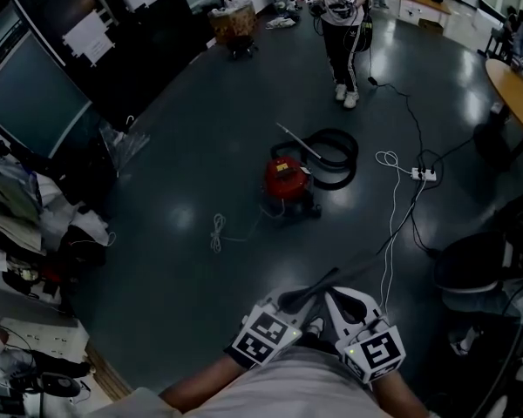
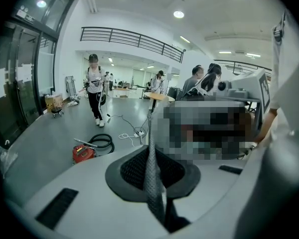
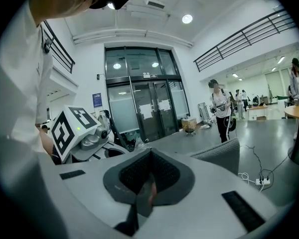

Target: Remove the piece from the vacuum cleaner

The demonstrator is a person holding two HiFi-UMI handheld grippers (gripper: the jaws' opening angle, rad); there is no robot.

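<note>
Tongs first: left tongs [image 2: 150,133] have their two mesh-textured pads pressed together on nothing, and right tongs [image 3: 148,168] are the same, both held close to the person's body. One dark glossy floor [image 1: 183,259] fills the head view. One vacuum cleaner [image 1: 288,181], a round red canister with a black top, stands on it well ahead of both tongs, untouched. One black ribbed hose [image 1: 340,151] loops beside it, and one thin metal wand [image 1: 296,139] lies across the top. One white power strip [image 1: 424,174] lies to the right, and one loose white cord coil [image 1: 218,232] to the left. One person [image 1: 342,24] stands beyond. The left gripper view also catches the vacuum; the right gripper view shows glass doors [image 3: 144,108] and the other gripper's marker cube [image 3: 72,131].
</note>
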